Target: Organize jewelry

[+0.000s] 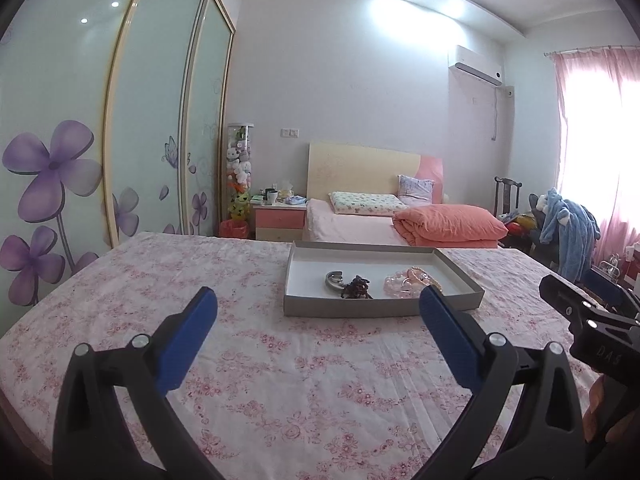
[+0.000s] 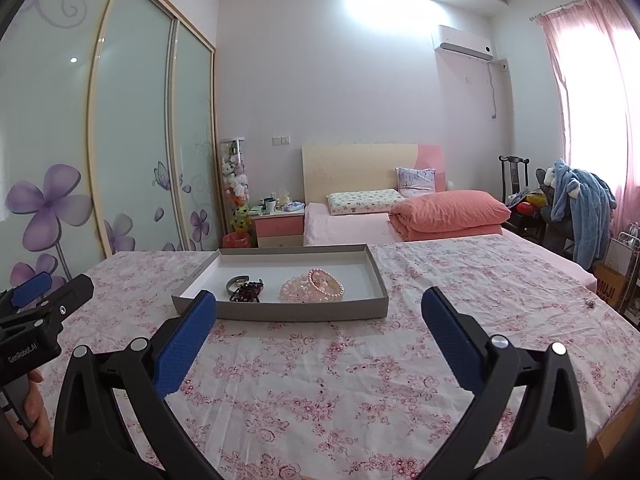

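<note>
I log a grey tray (image 2: 280, 312) mid-surface: silver cuff (image 2: 235, 282), dark beads (image 2: 248, 292), pink bracelets (image 2: 316, 288). Floral-clothed surface (image 2: 320, 380); bed (image 2: 360, 228) behind. My left tongs (image 1: 318, 300) and right tongs (image 2: 319, 302) gape wide, empty.

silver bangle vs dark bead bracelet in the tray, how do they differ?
The silver bangle is a smooth, shiny open cuff; the dark bead bracelet is a matte maroon strand. The bangle holds its curve; the bead bracelet lies bunched, nearer the grippers. Both sit in the left half of the grey tray, apparently touching.
</note>
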Demonstrator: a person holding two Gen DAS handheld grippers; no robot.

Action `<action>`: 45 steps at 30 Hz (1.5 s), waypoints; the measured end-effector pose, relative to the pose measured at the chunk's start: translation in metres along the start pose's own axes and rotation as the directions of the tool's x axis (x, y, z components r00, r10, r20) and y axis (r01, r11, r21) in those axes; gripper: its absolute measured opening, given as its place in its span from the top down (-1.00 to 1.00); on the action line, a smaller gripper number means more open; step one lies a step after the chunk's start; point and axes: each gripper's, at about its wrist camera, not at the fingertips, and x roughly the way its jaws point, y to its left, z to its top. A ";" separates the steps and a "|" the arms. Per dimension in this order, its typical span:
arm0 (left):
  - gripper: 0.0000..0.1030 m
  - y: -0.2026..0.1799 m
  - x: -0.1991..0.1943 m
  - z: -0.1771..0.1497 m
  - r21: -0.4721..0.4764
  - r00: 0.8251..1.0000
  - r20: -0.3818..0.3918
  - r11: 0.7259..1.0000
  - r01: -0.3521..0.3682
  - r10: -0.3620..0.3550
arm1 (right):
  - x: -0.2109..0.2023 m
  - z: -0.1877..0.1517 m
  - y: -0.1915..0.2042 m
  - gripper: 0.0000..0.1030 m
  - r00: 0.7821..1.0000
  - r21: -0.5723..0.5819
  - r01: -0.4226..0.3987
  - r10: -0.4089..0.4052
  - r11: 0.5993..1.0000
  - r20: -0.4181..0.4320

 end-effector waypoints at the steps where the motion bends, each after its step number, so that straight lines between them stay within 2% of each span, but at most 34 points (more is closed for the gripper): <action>1: -0.92 0.000 0.000 0.000 0.000 1.000 -0.002 1.000 -0.001 0.001 | 0.000 0.000 0.000 -0.97 1.000 -0.001 0.000 0.000 1.000 0.000; 45: -0.92 -0.001 0.011 -0.007 -0.010 1.000 -0.031 1.000 0.000 -0.001 | 0.004 0.000 0.002 -0.97 1.000 0.000 -0.009 0.009 1.000 -0.014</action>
